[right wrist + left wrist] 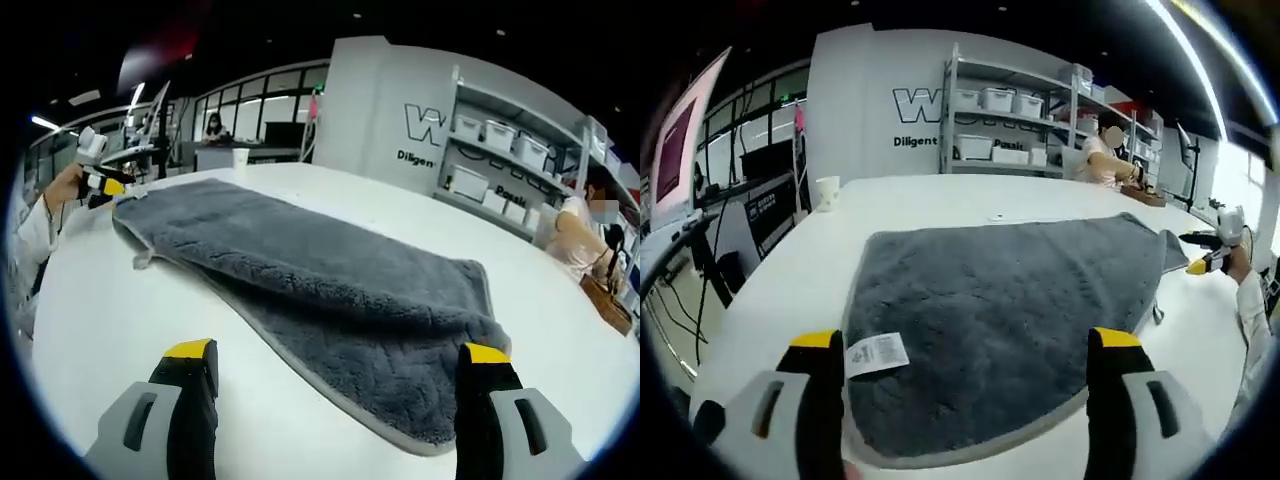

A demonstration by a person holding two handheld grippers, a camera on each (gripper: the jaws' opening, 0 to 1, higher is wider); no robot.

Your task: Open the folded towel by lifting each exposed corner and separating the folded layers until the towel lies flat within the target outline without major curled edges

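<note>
grey towel (pixel 1000 320) spread across a white table (pixel 940 200), still folded in two layers, lower layer's pale hem peeking out beneath the upper one in the right gripper view (pixel 330 300). white care label (pixel 876 354) lying on the near edge of the towel, just beside the left jaw tip in the left gripper view. left gripper (pixel 970 345) hovering over the near end of the towel, jaws spread wide with yellow tips on either side, nothing between them. right gripper (pixel 338 355) likewise wide apart, holding nothing, hanging above the table with one jaw tip over bare tabletop and the other near the towel's rounded corner. at the far right of the left gripper view, the other gripper (pixel 1205 255) seen in a hand, close to the towel's far corner; touching or not, cannot tell. same story from the other side: at the far left of the right gripper view, a gripper (pixel 100 185) by the towel's distant end, contact unclear. white cup (pixel 827 192) standing near the far table edge, well apart from the towel. shelving with white bins (pixel 1010 125) against the back wall, a seated person (pixel 1102 160) beside it.
</note>
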